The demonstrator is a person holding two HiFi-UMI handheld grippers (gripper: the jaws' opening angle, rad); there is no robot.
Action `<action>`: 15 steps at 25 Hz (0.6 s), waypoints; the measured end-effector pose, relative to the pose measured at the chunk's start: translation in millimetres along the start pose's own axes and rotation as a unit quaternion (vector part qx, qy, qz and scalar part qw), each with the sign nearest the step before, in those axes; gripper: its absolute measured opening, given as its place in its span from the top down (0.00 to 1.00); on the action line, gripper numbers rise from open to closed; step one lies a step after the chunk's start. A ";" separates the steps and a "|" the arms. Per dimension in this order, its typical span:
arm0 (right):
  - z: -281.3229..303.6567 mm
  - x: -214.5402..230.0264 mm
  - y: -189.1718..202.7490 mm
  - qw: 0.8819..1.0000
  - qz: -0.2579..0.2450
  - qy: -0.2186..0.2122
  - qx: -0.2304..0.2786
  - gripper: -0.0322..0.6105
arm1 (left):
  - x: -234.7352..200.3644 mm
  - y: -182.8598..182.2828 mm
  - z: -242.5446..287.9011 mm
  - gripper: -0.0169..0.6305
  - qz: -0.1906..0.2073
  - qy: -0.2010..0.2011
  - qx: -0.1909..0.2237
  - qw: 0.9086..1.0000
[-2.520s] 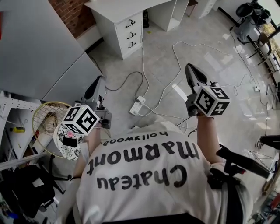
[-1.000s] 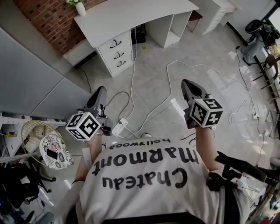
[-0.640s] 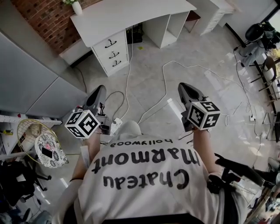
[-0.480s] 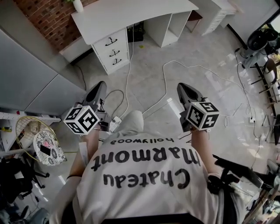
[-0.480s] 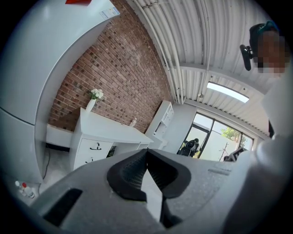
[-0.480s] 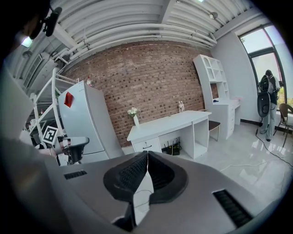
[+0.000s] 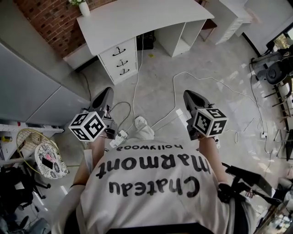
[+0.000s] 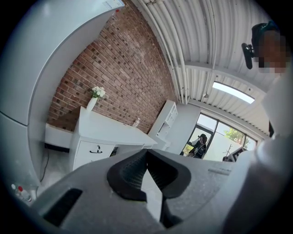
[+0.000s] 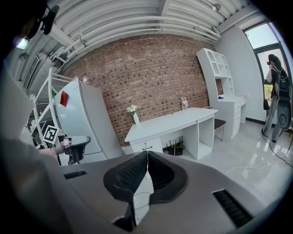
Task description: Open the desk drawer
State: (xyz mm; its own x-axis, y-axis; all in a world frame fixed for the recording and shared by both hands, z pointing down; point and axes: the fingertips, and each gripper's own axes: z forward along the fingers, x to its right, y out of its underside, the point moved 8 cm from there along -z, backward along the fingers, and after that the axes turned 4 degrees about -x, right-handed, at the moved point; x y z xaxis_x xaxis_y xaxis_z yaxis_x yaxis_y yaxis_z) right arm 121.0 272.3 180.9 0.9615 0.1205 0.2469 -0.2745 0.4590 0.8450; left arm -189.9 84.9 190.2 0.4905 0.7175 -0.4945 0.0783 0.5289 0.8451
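A white desk (image 7: 137, 20) stands against the brick wall at the top of the head view, with a stack of three drawers (image 7: 120, 61) under its left end, each with a dark handle. All three drawers look closed. My left gripper (image 7: 104, 97) and my right gripper (image 7: 188, 97) hang well short of the desk, above the floor, both shut with nothing in them. The left gripper view shows the desk (image 8: 107, 132) and its top drawer (image 8: 95, 150) beyond the left gripper (image 8: 146, 151). In the right gripper view the desk (image 9: 171, 121) lies ahead of the right gripper (image 9: 147, 154).
White cables (image 7: 183, 98) and a power strip (image 7: 116, 138) lie on the tiled floor between me and the desk. A grey cabinet (image 7: 27, 87) stands at left, with a racket (image 7: 28, 139) and clutter below it. A white vase with flowers (image 7: 84, 7) sits on the desk. Chairs and gear (image 7: 274, 68) crowd the right.
The desk now sits slightly lower and a little larger in the head view, as I have stepped toward it. Both grippers stay shut at the same spacing; the left foot has swung forward.
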 end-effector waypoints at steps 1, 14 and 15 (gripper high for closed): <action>9.4 2.0 -7.1 1.000 -0.003 -0.003 -0.003 0.93 | -4.8 -4.4 7.9 0.95 -0.002 -0.001 0.000 1.000; 143.2 27.2 -104.5 0.999 -0.028 -0.031 -0.023 0.93 | -76.9 -75.5 115.4 0.95 -0.018 -0.012 0.009 1.000; 154.1 26.7 -112.2 0.999 -0.032 -0.036 -0.022 0.93 | -84.1 -80.5 120.8 0.95 -0.020 -0.013 0.010 1.000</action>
State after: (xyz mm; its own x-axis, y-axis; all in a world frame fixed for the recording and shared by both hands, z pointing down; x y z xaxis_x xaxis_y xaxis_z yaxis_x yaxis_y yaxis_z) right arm 175.7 88.4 165.8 0.9734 0.0275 0.2275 -0.2103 0.5024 0.8387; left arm -132.6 -72.8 188.2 0.5092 0.6833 -0.5233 0.1151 0.5485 0.8282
